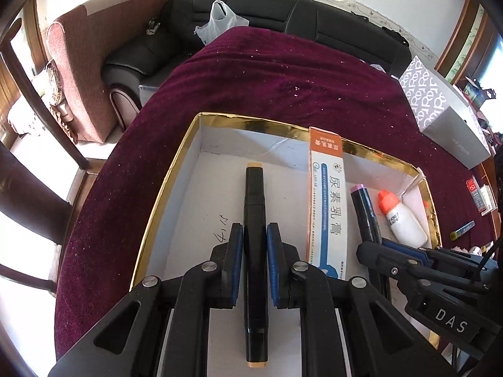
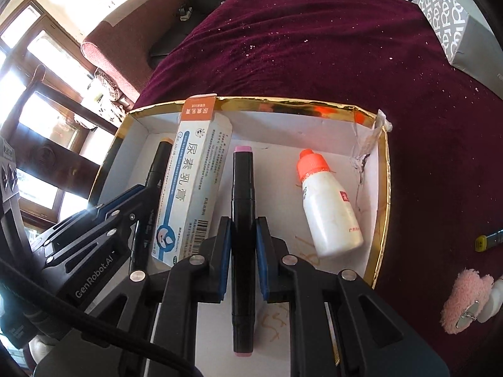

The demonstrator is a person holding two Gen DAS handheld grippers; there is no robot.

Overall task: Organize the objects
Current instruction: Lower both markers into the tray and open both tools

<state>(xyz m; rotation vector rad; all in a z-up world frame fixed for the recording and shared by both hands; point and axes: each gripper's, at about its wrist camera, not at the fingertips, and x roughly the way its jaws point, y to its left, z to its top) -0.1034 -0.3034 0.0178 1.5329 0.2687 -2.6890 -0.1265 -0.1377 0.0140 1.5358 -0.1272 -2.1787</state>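
Observation:
A shallow white box with a gold rim lies on a maroon cloth. My left gripper is shut on a black marker with tan ends, held lengthwise over the box floor; it also shows in the right wrist view. My right gripper is shut on a black marker with pink ends, also in the left wrist view. Between them lies a white, blue and orange ointment carton. A white bottle with an orange cap lies at the box's right.
A grey patterned tissue box stands on the cloth at the far right. A small blue-and-yellow item and a pink fluffy thing lie right of the box. A black sofa with a plastic bag is behind.

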